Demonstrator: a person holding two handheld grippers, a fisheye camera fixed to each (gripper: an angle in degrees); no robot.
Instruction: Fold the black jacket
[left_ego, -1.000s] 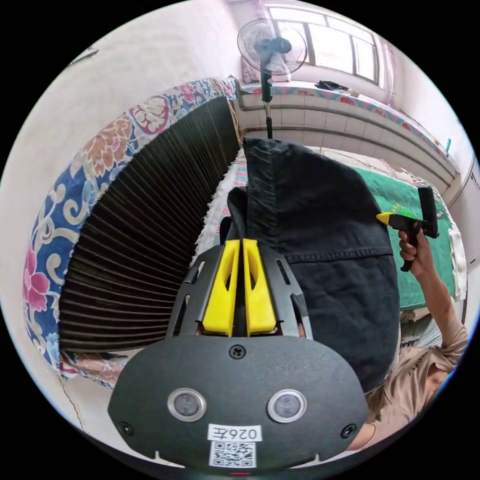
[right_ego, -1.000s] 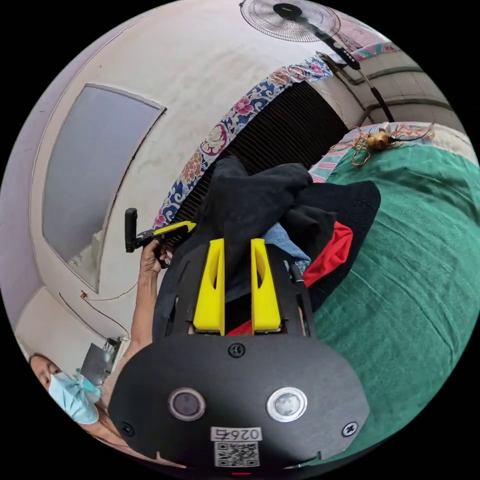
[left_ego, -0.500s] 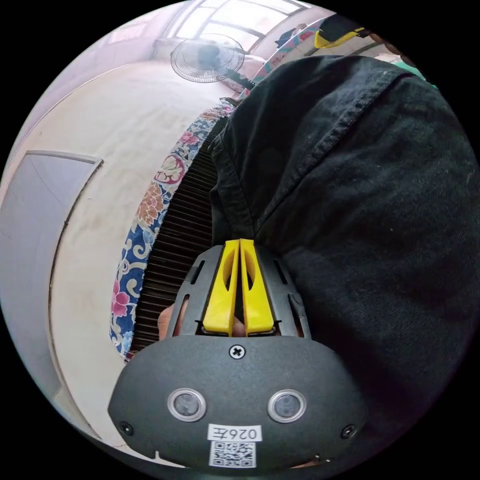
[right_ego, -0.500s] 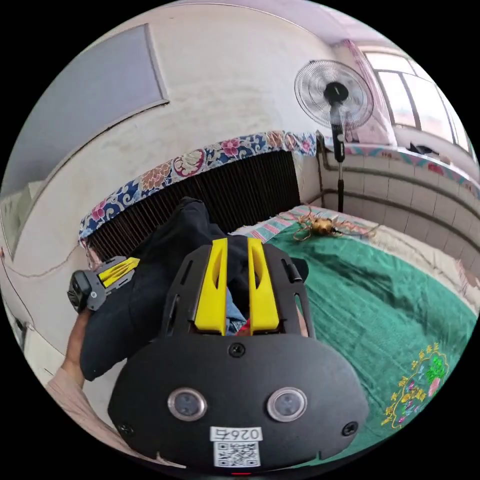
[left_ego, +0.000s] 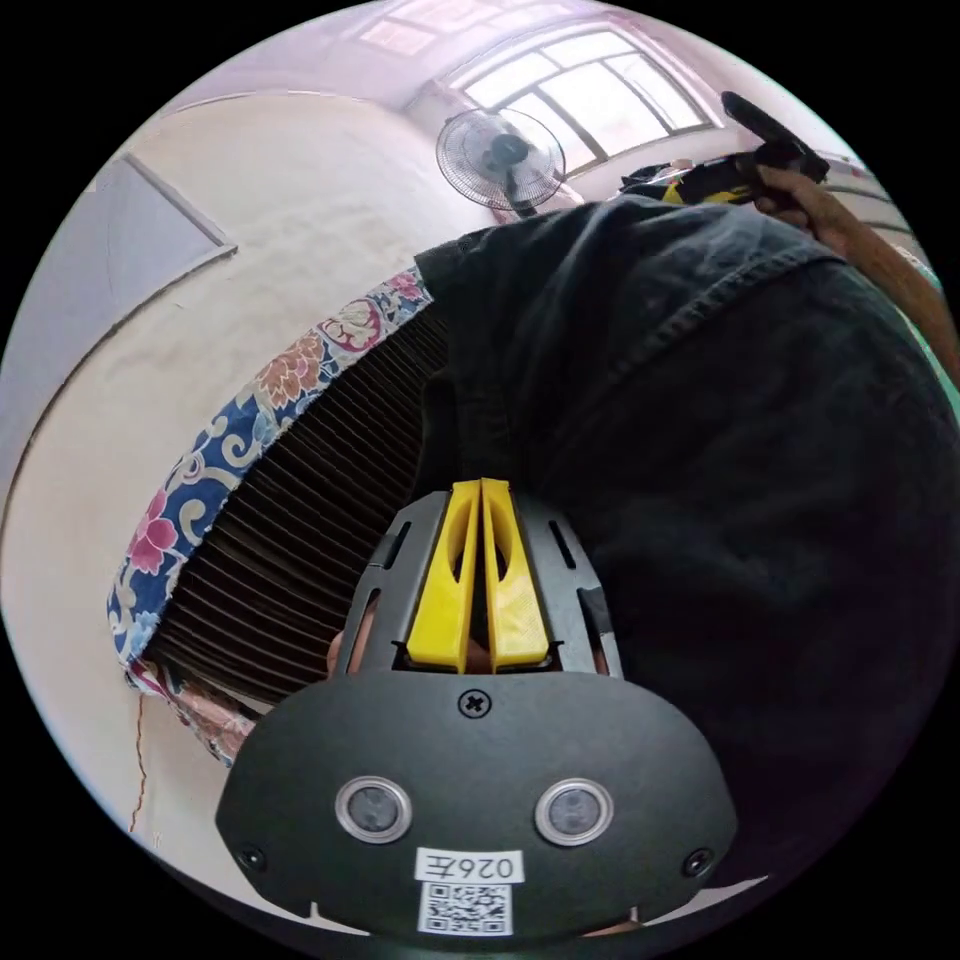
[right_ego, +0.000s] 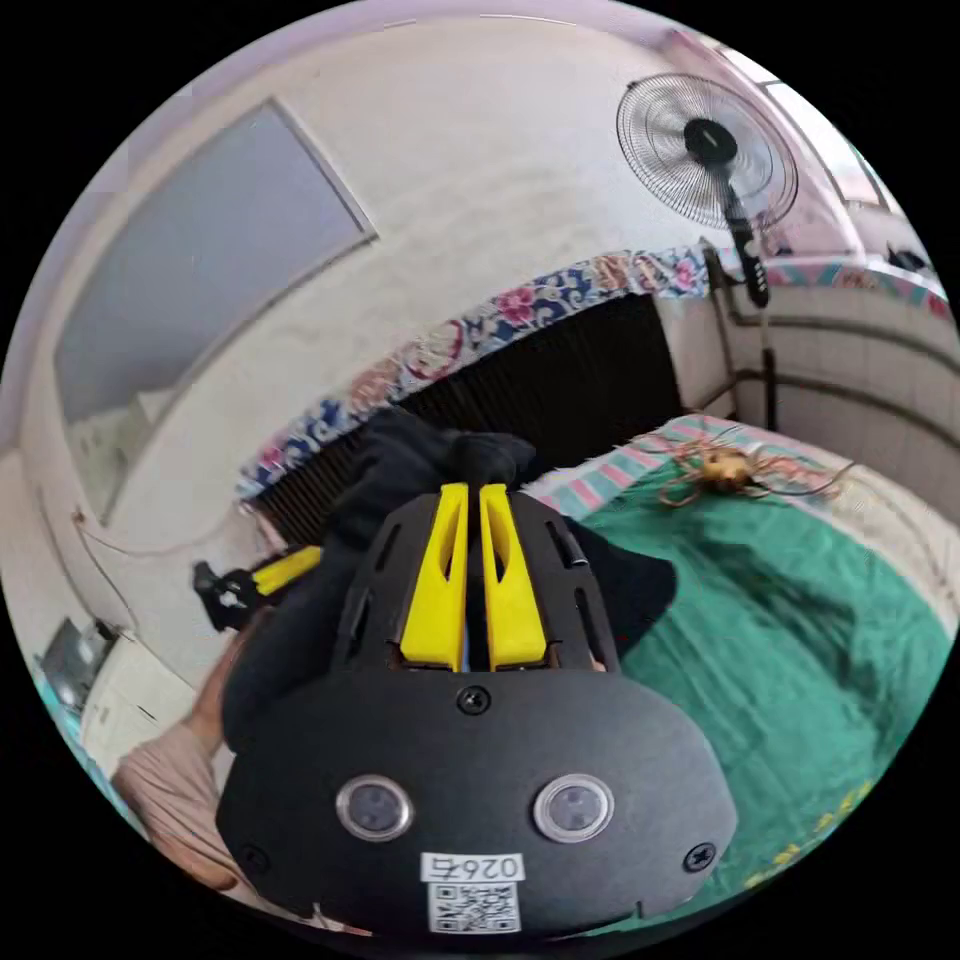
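You are holding the jacket (left_ego: 700, 420) up between the left gripper (left_ego: 481, 490) and right gripper (right_ego: 468, 495), the bedspread (right_ego: 800, 620) lying below, a fan (right_ego: 707, 150) standing behind.

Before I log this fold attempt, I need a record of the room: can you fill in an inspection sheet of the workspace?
Surface: green bedspread, mostly bare.
Job's things: black jacket held up in the air, off the bed.
Clutter: tangled golden object on the far end of the bed.
Grippers: left gripper shut on the jacket's edge; right gripper jaws close together with dark cloth at their tips, grip not certain.
Cables: nothing seen.
Surroundings: standing fan, dark ribbed headboard with floral trim, window, plastered wall.
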